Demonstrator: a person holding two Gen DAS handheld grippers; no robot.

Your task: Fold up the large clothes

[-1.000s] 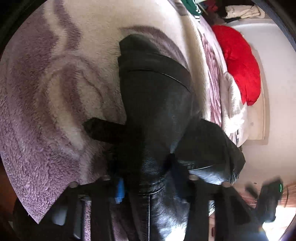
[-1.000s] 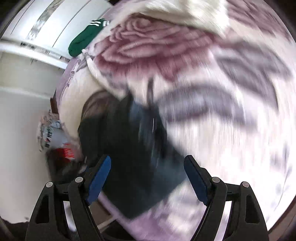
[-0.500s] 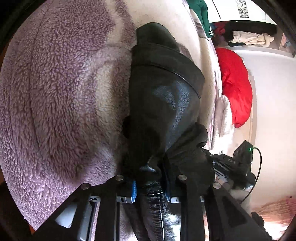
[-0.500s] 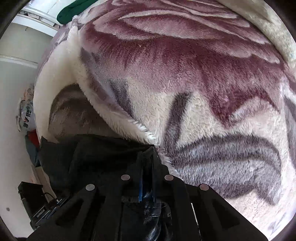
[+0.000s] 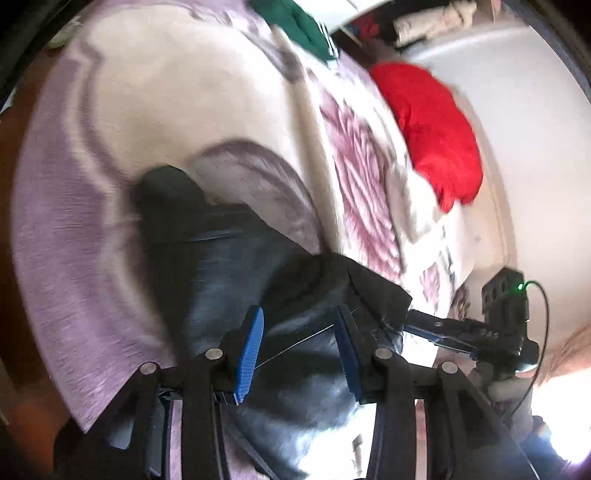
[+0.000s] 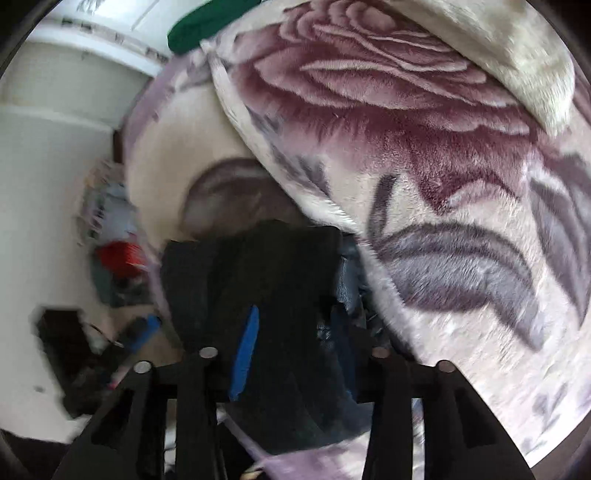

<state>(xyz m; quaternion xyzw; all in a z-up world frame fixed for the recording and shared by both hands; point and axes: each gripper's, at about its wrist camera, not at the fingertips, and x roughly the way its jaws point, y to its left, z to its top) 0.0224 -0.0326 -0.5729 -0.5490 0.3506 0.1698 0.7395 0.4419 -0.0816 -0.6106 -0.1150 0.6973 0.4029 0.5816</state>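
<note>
Both grippers released over black leather jacket (image 5: pixel 229 280) on bed
Left gripper (image 5: pixel 298 350) and right gripper (image 6: pixel 291 347) jaws apart, holding nothing; floral fleece blanket (image 6: pixel 424 147) beneath.

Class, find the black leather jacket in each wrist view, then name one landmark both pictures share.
Left wrist: the black leather jacket fills the lower centre, running between the open jaws.
Right wrist: the jacket lies at lower centre, left of the rose blanket fold.
Shared landmark: the green garment at the top edge.
</note>
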